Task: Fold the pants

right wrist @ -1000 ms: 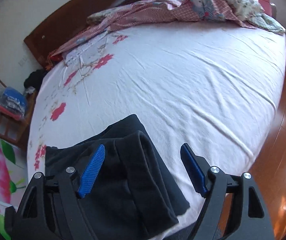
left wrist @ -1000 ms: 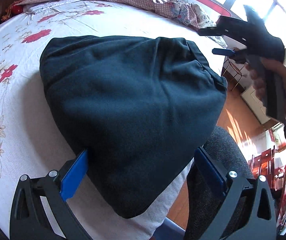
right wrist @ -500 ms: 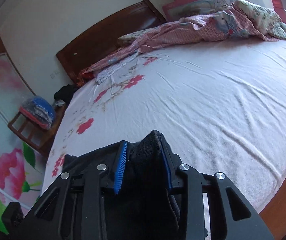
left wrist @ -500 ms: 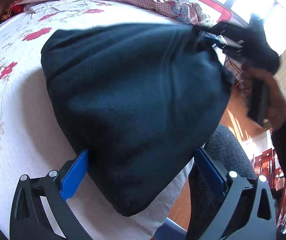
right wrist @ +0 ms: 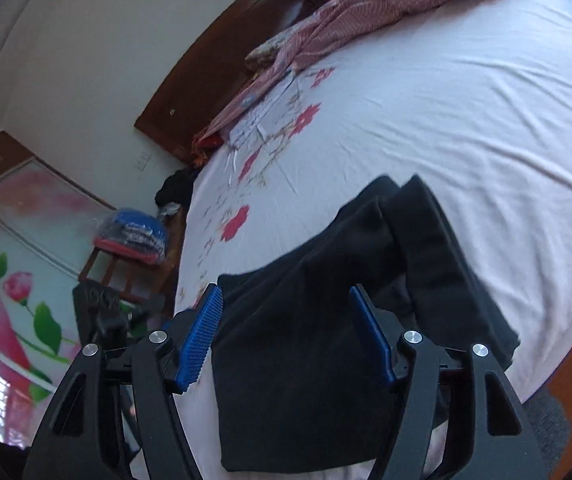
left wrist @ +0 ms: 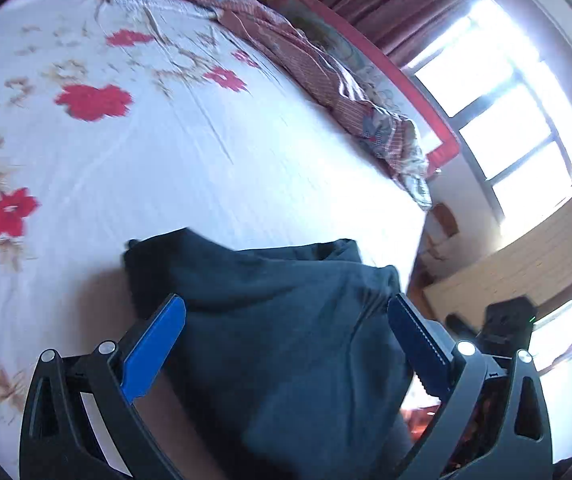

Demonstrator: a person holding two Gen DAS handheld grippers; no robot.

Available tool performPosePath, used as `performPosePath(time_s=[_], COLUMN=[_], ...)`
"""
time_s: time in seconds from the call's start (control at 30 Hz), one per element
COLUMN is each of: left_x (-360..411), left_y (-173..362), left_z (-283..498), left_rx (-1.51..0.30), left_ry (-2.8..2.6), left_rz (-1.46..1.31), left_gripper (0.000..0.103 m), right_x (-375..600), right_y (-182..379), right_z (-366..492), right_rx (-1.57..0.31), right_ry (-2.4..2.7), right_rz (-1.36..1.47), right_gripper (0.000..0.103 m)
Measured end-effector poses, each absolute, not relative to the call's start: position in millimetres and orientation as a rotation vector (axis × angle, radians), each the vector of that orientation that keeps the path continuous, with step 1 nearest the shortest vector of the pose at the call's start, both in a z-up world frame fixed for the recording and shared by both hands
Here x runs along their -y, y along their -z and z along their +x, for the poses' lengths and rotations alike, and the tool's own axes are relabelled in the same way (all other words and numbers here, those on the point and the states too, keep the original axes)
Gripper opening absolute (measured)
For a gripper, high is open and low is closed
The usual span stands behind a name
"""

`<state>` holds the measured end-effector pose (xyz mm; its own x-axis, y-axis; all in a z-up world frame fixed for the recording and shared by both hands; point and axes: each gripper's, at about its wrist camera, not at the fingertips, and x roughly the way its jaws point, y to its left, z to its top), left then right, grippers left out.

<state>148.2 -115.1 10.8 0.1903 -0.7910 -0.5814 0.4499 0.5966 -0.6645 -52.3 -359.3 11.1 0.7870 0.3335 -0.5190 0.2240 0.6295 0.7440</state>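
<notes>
The dark pants [left wrist: 286, 340] lie folded into a thick bundle on the white flowered bedsheet [left wrist: 205, 160], close to the bed's near edge. My left gripper [left wrist: 286, 300] is open wide, its blue pads standing apart on either side of the bundle without pressing it. In the right wrist view the pants [right wrist: 306, 340] show stacked layers, with a loose fold at the far right. My right gripper [right wrist: 286, 292] hangs just above them with its jaws opening; cloth lies under the gap and the pads are clear of it.
A crumpled pink checked quilt [right wrist: 346, 20] lies along the far side of the bed by the wooden headboard [right wrist: 225, 72]. A stool with a blue bundle [right wrist: 133, 236] stands beside the bed. The bed edge and wood floor [right wrist: 566, 380] are at the right.
The right gripper closed on a fold of the pants half a second ago and has now let go, jaws apart. The left gripper has swung over, and the bundle now looks smaller and nearer.
</notes>
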Motion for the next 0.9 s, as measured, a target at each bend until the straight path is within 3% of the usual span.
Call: performPosePath(time_s=[0.1,0.2,0.23,0.3,0.4,0.47,0.53,0.6,0.63,0.67,0.8,0.9], left_x=[140.3,163.9,169.4,175.4,170.6,159.4,140.2,128.8,123.9,117.6,118.3,152.9], left_y=[10.5,30.7,36.2,42.0,36.0,35.6,33.3,14.8,4.4,-6.5,-20.5,-6.8], left_z=[174.7,176.7,178.5,182.7,190.7,193.1,199.0,192.5,186.1,177.0,138.2,114.2], left_rx=[-1.119,-1.108,-1.094,-1.079,-1.074,-1.092,-1.145,-1.134,-1.097,-1.057,-1.045,-1.010], left_ry=[0.948,0.898,0.890,0.874,0.861,0.847,0.850,0.809,0.781,0.792,0.837,0.839], left_rz=[-0.400,-0.271,-0.231,-0.214,-0.250,-0.273,-0.366,-0.334,-0.298,-0.298,-0.282,-0.097], left_gripper=[0.100,0.099,0.097,0.095,0.094,0.075,0.072,0.081,0.096,0.101,0.101,0.101], right_x=[365.6,371.4,371.1,375.7,385.4,387.5,385.0,384.1,385.7,386.3,391.2,404.3], right_y=[11.3,23.5,24.6,30.1,37.9,38.1,27.6,12.1,5.9,0.6,-5.1,11.0], right_z=[-60.4,-64.0,-64.7,-69.5,-75.7,-78.5,-77.5,-80.5,-81.4,-79.8,-49.4,-23.4], right_rx=[-0.704,-0.702,-0.707,-0.704,-0.719,-0.723,-0.730,-0.680,-0.656,-0.637,-0.584,-0.578], right_ry=[-0.028,-0.035,-0.028,-0.043,-0.032,-0.039,-0.039,-0.041,-0.041,-0.043,-0.106,-0.117], right_rz=[0.909,0.897,0.869,0.895,0.936,0.977,0.982,0.998,1.003,1.005,1.029,1.095], right_gripper=[0.064,0.050,0.040,0.035,0.010,0.010,0.012,0.016,0.019,0.023,0.038,0.040])
